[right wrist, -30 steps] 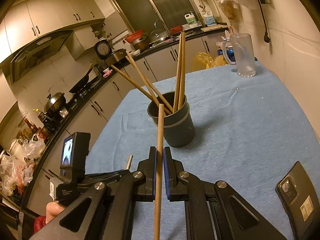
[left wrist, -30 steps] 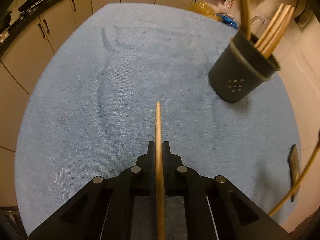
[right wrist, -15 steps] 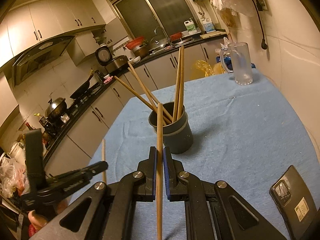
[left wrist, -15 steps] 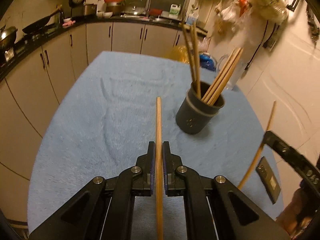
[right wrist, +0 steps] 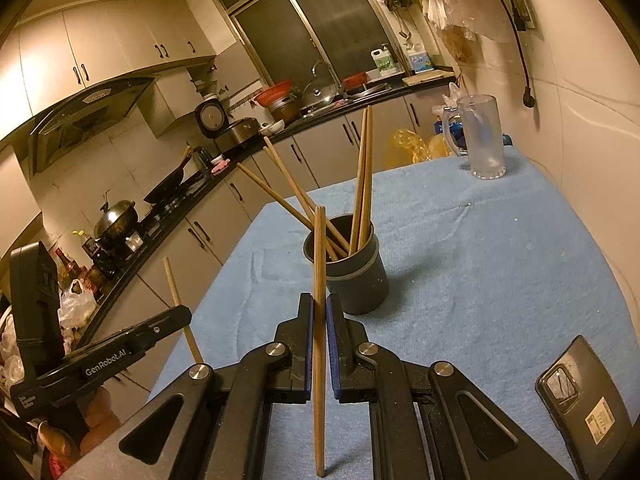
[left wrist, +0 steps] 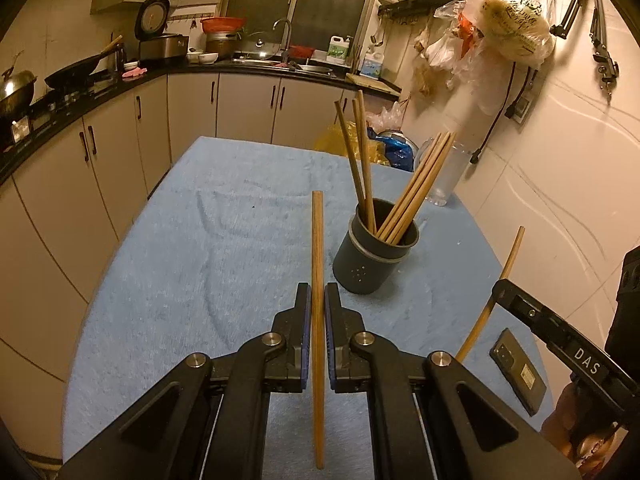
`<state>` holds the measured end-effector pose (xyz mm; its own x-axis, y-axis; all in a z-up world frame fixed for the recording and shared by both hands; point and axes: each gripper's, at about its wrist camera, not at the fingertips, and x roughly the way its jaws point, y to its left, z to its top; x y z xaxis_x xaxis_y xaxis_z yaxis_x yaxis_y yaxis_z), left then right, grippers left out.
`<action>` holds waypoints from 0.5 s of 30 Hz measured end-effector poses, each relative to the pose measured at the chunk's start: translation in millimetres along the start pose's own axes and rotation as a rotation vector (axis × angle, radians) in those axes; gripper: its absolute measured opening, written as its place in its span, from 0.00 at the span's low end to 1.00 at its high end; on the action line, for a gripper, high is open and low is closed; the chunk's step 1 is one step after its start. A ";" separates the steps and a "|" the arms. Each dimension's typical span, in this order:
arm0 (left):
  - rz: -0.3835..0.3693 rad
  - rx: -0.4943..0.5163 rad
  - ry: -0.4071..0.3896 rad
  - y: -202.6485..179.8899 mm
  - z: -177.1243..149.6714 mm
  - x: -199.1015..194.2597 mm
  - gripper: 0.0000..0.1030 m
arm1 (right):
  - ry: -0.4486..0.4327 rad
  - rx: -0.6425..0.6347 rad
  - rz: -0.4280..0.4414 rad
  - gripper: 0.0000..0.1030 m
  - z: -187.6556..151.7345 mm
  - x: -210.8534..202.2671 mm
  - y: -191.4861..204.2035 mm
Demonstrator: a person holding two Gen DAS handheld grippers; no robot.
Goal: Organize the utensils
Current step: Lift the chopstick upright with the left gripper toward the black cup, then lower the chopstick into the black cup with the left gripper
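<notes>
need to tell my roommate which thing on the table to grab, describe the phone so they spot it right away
Start at the blue cloth-covered table with the dark grey chopstick holder standing near its middle. The phone lies flat by the table's near right edge, away from the clear glass mug at the far end. It is the only flat black slab there, lying back up with camera lenses and a small sticker showing.

left wrist: looked down along table (left wrist: 168,280) toward sink wall | right wrist: same, nearer right edge | shared: holder (left wrist: 370,264)
</notes>
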<state>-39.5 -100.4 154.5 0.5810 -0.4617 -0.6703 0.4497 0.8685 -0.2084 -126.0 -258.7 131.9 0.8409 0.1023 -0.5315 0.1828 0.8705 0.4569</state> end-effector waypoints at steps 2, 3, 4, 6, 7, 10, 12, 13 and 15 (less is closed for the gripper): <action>-0.001 0.001 -0.004 -1.8 0.3 0.2 0.06 | -0.002 0.003 0.001 0.07 0.6 -0.6 -0.8; -0.003 0.003 -0.005 -2.8 0.7 -0.1 0.06 | -0.005 0.003 0.001 0.07 0.7 -1.4 -1.0; -0.004 0.005 -0.005 -2.8 0.7 -0.9 0.06 | -0.006 0.002 0.000 0.07 1.4 -1.8 0.2; -0.004 0.008 -0.007 -4.2 1.2 -2.0 0.06 | -0.007 0.004 0.001 0.07 1.9 -1.9 0.3; -0.003 0.011 -0.008 -5.1 1.4 -1.8 0.06 | -0.008 0.004 0.002 0.07 2.0 -2.2 0.5; 0.001 0.016 -0.013 -6.6 2.2 -2.4 0.06 | -0.013 0.000 0.004 0.07 3.1 -3.8 1.1; 0.002 0.019 -0.015 -7.6 2.8 -2.7 0.06 | -0.016 -0.002 0.006 0.07 4.8 -4.6 1.8; 0.002 0.020 -0.016 -7.9 3.0 -3.3 0.06 | -0.018 -0.003 0.006 0.07 5.4 -5.3 1.6; 0.001 0.026 -0.018 -9.6 3.9 -4.1 0.06 | -0.022 -0.006 0.009 0.07 7.1 -6.2 2.3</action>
<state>-43.6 -107.6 162.1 0.5937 -0.4645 -0.6571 0.4665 0.8640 -0.1893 -127.2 -260.8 141.2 0.8535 0.0992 -0.5116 0.1727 0.8723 0.4574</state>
